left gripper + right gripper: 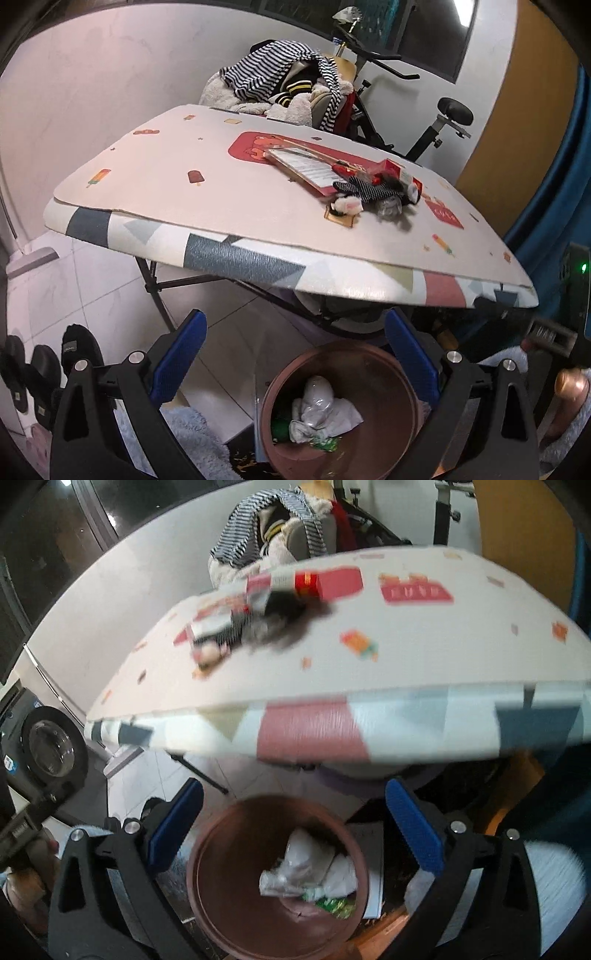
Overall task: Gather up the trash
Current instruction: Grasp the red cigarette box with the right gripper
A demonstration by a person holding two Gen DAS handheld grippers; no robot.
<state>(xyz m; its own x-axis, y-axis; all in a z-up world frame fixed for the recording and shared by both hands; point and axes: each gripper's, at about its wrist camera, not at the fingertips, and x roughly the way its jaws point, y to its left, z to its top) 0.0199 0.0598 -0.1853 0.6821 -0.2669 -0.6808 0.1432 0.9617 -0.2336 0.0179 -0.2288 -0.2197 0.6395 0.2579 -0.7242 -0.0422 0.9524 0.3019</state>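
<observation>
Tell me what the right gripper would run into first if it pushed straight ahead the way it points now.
Probably the trash already in the brown bin. The right gripper is open and empty, angled down over the bin's mouth, so the crumpled white wrapper lies first in its line. Depth is hard to judge; the far rim could come first.

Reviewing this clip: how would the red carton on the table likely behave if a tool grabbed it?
The red carton looks like thin cardboard, so probably light and easily dented. It rests partly on the striped cloth and the flat box, so lifting it may drag or shift that clutter.
</observation>
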